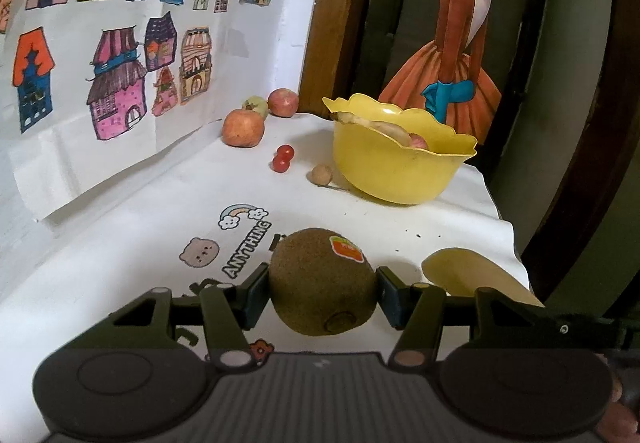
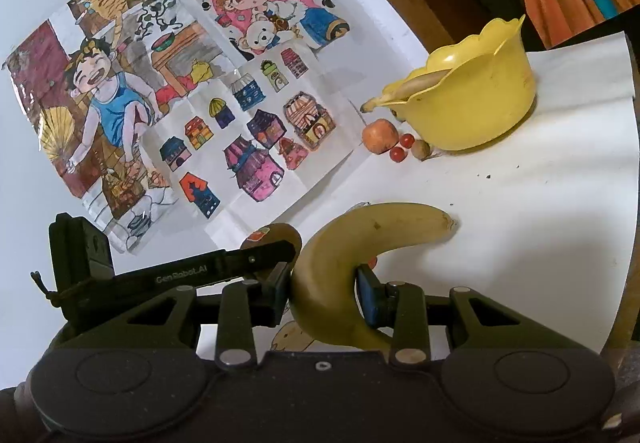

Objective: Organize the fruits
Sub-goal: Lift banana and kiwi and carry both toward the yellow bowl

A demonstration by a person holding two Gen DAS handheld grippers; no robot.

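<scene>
left gripper (image 1: 322, 293) clamping fuzzy brown stickered kiwi (image 1: 320, 279), right gripper (image 2: 322, 289) squeezing yellow banana (image 2: 360, 243), tip curving far-right toward bowl (image 2: 472, 103)

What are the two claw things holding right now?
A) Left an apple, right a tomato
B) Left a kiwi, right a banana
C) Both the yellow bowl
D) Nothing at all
B: the left gripper is closed on the brown kiwi with its orange sticker, and the right gripper is clamped around the middle of the yellow banana; the yellow bowl sits apart on the table.
</scene>
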